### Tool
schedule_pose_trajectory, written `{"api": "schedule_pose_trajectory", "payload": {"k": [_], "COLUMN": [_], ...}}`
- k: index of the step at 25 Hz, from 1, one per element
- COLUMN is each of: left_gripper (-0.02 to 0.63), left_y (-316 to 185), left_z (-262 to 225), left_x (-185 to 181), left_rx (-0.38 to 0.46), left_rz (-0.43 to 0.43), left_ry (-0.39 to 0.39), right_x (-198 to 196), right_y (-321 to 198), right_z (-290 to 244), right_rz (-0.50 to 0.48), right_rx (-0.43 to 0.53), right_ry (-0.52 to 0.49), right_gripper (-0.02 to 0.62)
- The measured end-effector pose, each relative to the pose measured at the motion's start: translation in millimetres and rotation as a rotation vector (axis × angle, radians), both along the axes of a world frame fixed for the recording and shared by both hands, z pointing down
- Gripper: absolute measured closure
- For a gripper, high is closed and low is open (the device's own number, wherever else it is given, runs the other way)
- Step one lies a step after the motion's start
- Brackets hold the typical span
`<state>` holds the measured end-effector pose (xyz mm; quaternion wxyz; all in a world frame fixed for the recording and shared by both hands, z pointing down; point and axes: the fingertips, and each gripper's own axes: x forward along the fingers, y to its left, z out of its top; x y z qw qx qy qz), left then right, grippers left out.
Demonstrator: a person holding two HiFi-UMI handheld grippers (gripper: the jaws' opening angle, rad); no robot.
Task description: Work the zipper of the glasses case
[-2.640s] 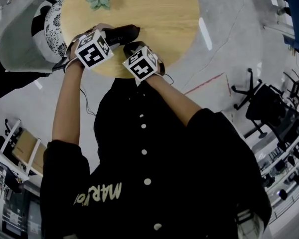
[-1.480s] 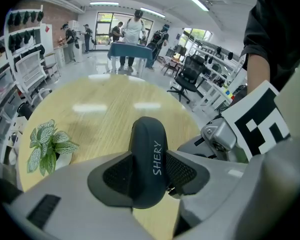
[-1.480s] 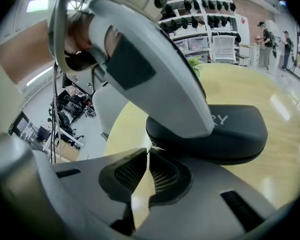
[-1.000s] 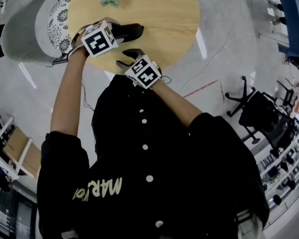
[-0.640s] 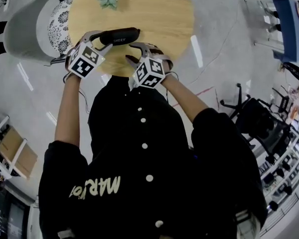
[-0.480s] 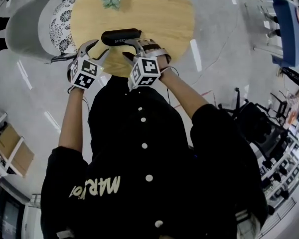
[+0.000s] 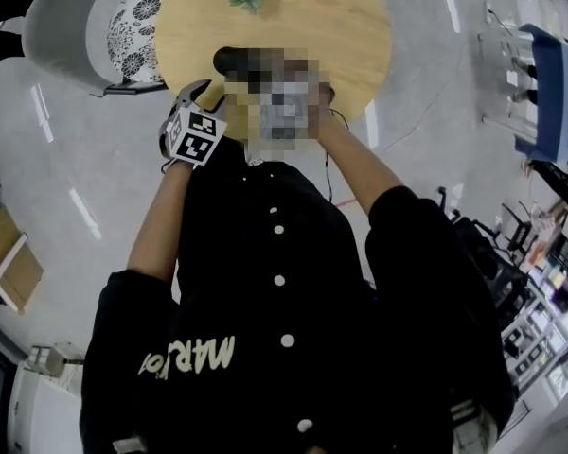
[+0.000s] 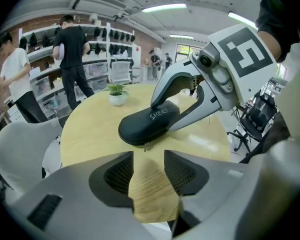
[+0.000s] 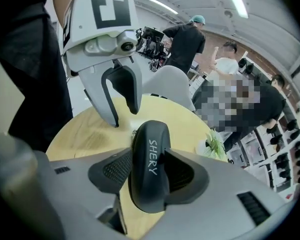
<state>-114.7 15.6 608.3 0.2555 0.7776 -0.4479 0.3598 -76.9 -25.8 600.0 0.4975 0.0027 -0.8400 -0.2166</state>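
The step in hand looks like the set-up before the zip is worked: one gripper bracing, the other lining up on the pull. Nearest, just short of the glasses case [image 8: 147,124], the left gripper [image 8: 148,164] points down at its near end. Its jaws have just been closing a little yet stand well apart, with only bare wood of the table [image 8: 90,129] between them. Just ahead, the small zipper pull [image 8: 146,146] dangles from that near end of the case, touched by nothing. The case lies flat on the round table, lettered side up, and seems zipped shut as far as shows, so what it holds cannot be seen. Over the far end of the case the right gripper [image 9: 149,171] straddles it. Its jaws have just been opening and stand wide, and the case lies lengthwise between the pads, which sit close beside its flanks with no clear squeeze. By my reading the next move calls for the right jaws to close and pin the case, then for the left jaws to narrow on the thin pull, a small target. Beyond the case a white pot [image 8: 117,98] holds a small green plant; farther off, past the table, people stand by shelves
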Motion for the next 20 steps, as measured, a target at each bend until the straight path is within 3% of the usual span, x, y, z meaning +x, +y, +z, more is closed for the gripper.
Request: {"api": "schedule_pose_trajectory", "payload": {"k": [6, 12, 20], "left_gripper": [0.433, 0.465, 0.541], "left_y": [-16, -25, -30], "left_z": [9, 24, 30], "left_x": [1, 6, 6], "left_rx": [-0.015, -0.089, -0.104], "left_rz": [-0.043, -0.08, -0.121], "left_ry": [0.027, 0.027, -0.032], "right_x": [-4, -4, -7], "right_y": [-9, -13, -14], "right_z": [2, 2, -1], "right_rz": [-0.034, -0.013, 0.0], "right_rx": [-0.054, -0.135, -0.229], "right_ry": [0.033, 0.054, 0.054], "right_gripper": [0.39, 0.393, 0.394]}}
